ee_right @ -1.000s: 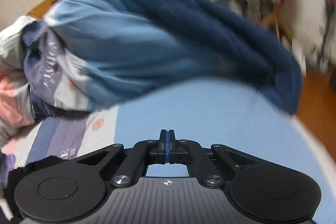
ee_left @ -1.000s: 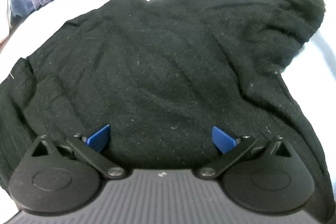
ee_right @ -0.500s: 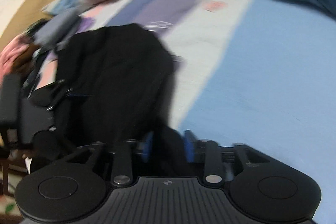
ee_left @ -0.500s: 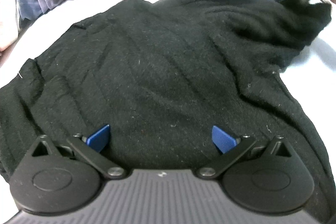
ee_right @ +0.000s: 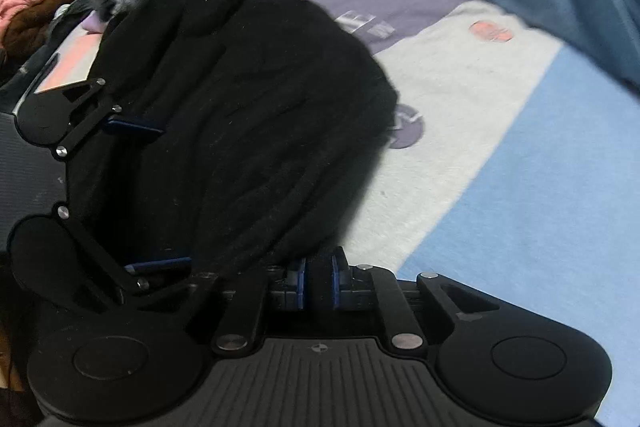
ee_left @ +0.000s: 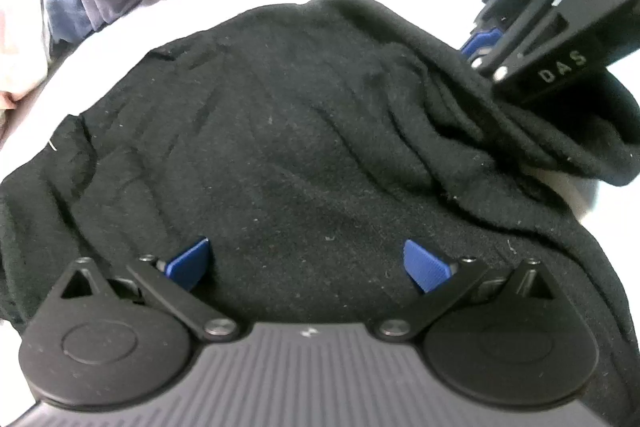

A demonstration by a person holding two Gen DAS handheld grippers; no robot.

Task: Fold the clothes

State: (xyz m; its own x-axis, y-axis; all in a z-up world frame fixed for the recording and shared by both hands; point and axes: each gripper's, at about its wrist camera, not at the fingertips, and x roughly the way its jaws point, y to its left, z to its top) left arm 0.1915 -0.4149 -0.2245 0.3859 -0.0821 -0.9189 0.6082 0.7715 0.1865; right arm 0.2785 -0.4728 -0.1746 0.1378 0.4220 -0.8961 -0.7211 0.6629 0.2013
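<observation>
Right gripper (ee_right: 319, 286) has its blue pads pinched tight on the edge of the black sweater (ee_right: 240, 115), while the left gripper (ee_left: 306, 263) sits spread wide over it (holding nothing), sweater flat on the striped bedsheet (ee_right: 500, 167).

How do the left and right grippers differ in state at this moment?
The left gripper has its jaws spread wide over the black sweater and grips nothing; the right gripper is closed on a fold at the sweater's edge. The left sits over the garment's middle, the right at its side. Both have blue pads and are at the same sweater.
</observation>
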